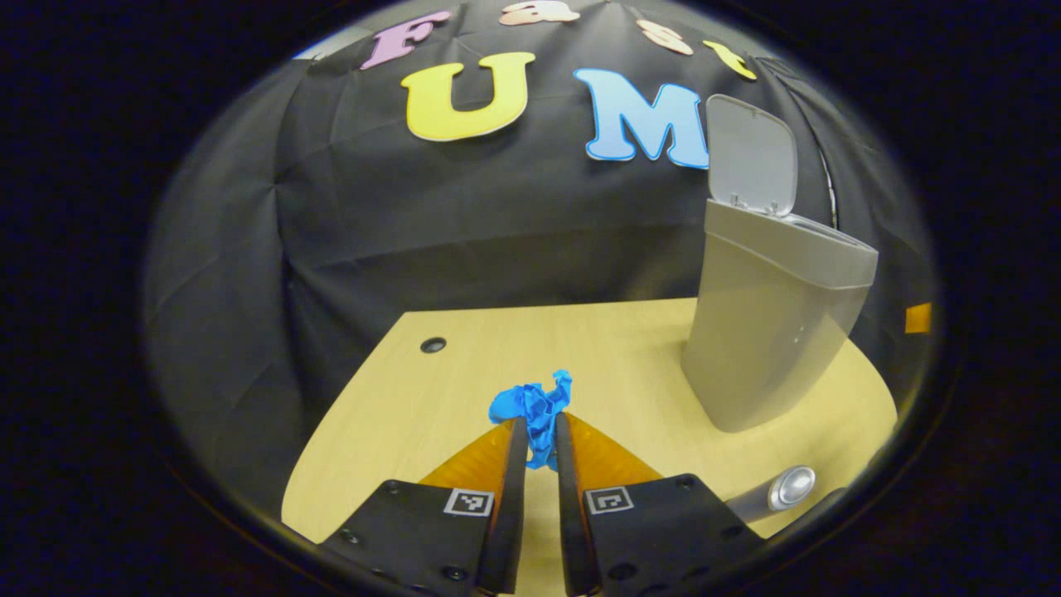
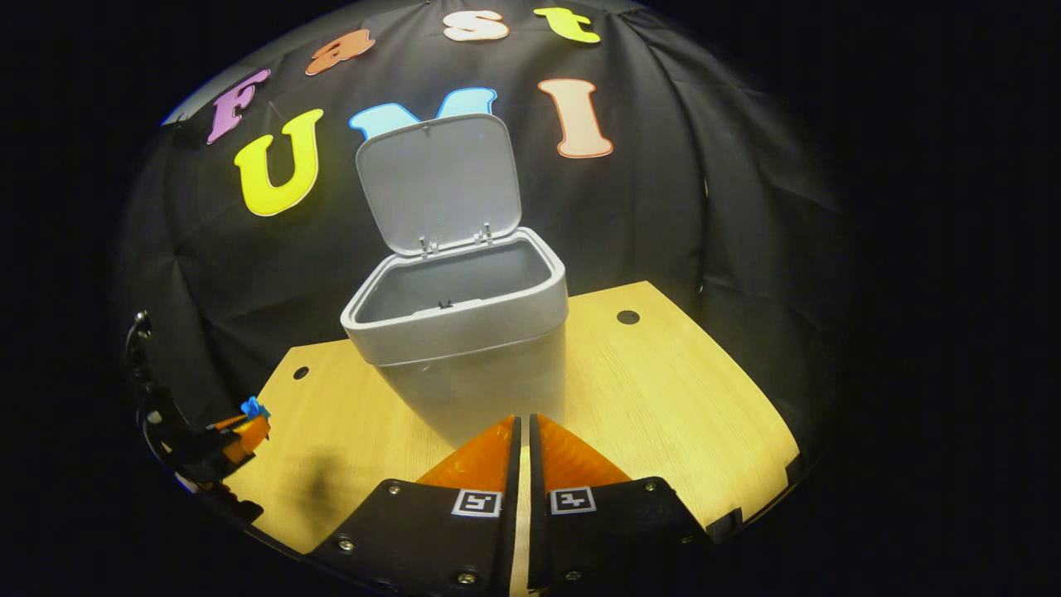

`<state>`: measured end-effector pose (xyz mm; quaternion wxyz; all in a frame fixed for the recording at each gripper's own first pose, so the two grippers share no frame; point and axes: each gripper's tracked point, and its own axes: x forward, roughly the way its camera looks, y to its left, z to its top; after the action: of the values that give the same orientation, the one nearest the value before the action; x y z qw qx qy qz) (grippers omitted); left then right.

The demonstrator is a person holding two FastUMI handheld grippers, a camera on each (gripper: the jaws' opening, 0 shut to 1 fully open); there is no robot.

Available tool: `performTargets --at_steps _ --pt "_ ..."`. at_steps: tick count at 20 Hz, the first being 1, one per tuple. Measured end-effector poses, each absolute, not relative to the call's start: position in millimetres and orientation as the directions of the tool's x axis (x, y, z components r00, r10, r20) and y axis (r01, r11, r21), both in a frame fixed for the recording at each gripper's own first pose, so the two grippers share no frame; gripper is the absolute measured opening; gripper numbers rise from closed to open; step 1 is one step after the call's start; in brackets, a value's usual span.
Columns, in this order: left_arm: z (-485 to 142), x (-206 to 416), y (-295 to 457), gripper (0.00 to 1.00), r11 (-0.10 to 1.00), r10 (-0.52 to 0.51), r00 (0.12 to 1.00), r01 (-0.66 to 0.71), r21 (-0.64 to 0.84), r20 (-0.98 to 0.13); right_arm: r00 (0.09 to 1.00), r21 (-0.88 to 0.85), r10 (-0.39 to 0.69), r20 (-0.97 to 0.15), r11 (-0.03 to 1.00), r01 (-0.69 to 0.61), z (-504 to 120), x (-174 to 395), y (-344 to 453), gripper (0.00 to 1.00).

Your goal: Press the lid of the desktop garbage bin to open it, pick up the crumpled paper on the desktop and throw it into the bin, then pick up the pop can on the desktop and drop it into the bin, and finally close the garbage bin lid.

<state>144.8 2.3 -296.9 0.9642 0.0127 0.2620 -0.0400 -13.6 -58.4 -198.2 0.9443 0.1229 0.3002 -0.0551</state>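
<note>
Crumpled paper (image 1: 537, 410), bright blue and wrinkled, sits pinched in the left claw (image 1: 540, 435) above the tabletop (image 1: 398, 398), left of the bin (image 1: 767, 332), likely for carrying over; pop can (image 1: 775, 493) lies in front of the bin. Right gripper view: right claw (image 2: 524, 435), pressed together and empty, faces the bin, lid (image 2: 439, 182) upright

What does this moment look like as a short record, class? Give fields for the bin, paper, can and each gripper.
bin: grey garbage bin on the desk, lid up
paper: blue crumpled paper pinched between the left gripper fingers
can: pop can lying on the desk near the bin
right gripper: right gripper closed, empty, facing the bin
step: paper not yet in the bin
</note>
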Motion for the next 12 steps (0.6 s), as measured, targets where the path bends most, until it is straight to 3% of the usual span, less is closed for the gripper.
performTargets --at_steps 12 --pt "-174.0 222.7 -128.4 0.26 0.952 -0.299 0.909 0.307 -0.018 -0.292 0.795 0.234 -0.111 -0.596 0.923 0.304 -204.9 -51.9 -98.2 0.07"
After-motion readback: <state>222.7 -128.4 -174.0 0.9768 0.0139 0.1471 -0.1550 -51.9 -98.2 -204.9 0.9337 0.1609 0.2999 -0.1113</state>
